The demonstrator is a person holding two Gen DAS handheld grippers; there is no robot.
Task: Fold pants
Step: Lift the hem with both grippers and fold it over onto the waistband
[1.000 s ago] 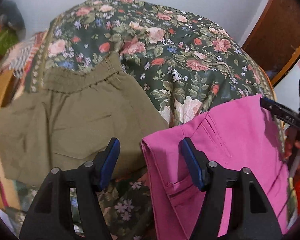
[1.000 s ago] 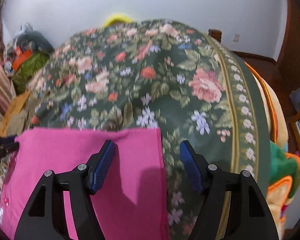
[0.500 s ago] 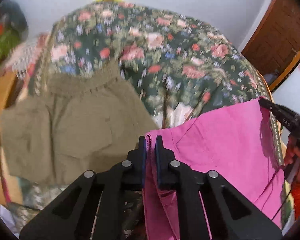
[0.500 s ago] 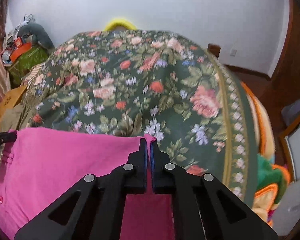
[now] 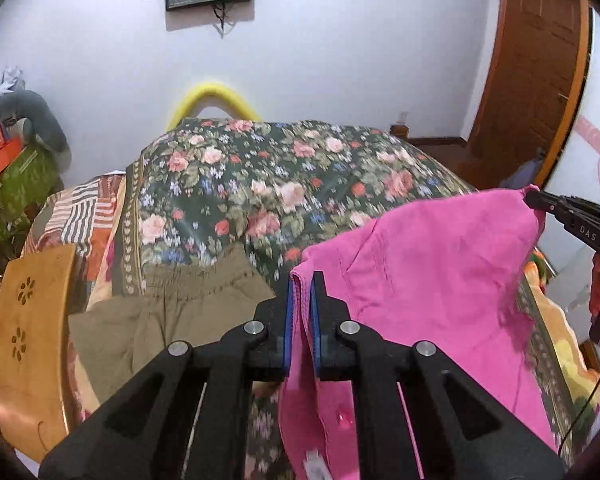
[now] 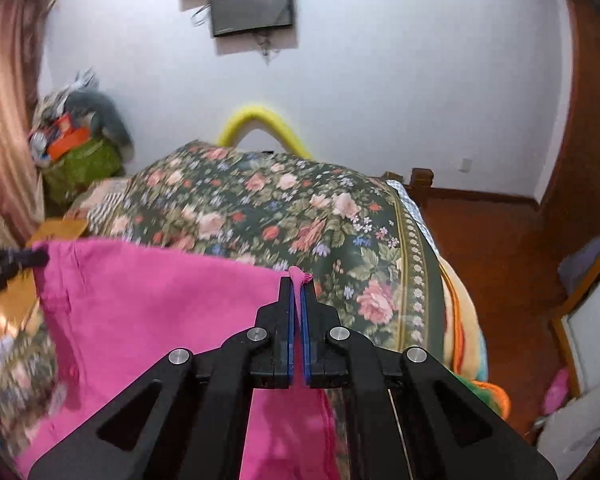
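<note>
Evidently light and limp, the pink pants (image 5: 420, 264) are held by opposite top corners, sagging between, jaws of left gripper (image 5: 301, 280) and right gripper (image 6: 298, 280) clamped onto cloth.

**Hidden, cropped, blurred**

- Pink pants (image 5: 428, 280): lower part runs off the frame bottom behind my left gripper (image 5: 301, 280).
- Olive shorts (image 5: 168, 312): near edge hidden by my fingers (image 5: 286, 320).
- Floral bedspread (image 6: 260, 208): pattern motion-blurred.
- Wall screen (image 6: 252, 4): top cropped.
</note>
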